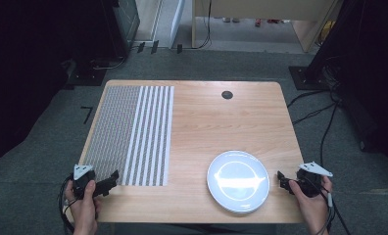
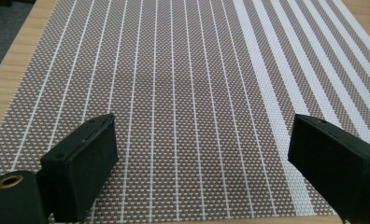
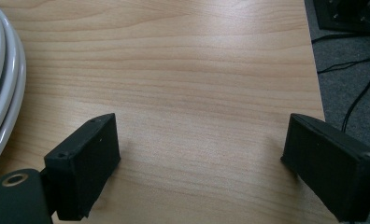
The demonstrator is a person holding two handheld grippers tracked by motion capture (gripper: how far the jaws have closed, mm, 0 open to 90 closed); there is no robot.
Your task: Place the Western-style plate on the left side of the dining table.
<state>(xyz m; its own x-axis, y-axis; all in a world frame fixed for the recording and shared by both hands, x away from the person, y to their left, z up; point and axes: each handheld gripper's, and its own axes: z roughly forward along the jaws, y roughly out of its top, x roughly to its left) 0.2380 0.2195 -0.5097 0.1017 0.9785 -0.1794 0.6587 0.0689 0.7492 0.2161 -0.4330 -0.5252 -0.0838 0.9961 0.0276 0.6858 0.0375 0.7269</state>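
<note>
The left claw (image 1: pixel 111 178) is held at the near left corner of the surface (image 1: pixel 202 122), its jaws standing wide apart with nothing between them. In the left gripper view the claw (image 2: pixel 202 158) hangs just over the near edge of a woven placemat (image 2: pixel 183 93), brown with thin white lines that widen into broad white stripes toward the right. The person's left hand (image 1: pixel 82 203) grips the body of this claw from below, with a cable trailing off the edge.

The right claw (image 1: pixel 281 179) sits at the near right edge of the surface, jaws likewise spread wide and empty. In the right gripper view the claw (image 3: pixel 199 158) looks across bare pale wood (image 3: pixel 174 70), with the rim of a white plate (image 3: pixel 5 88) at the left margin and grey floor with dark cables beyond the right edge. The right hand (image 1: pixel 312 200) holds it.

The plate (image 1: pixel 238 181) lies flat near the front, just beside the right claw and apart from it. The placemat (image 1: pixel 133 132) covers the left part of the surface. A small dark round fitting (image 1: pixel 227 95) sits near the far edge. No brand, label or writing can be read anywhere.
</note>
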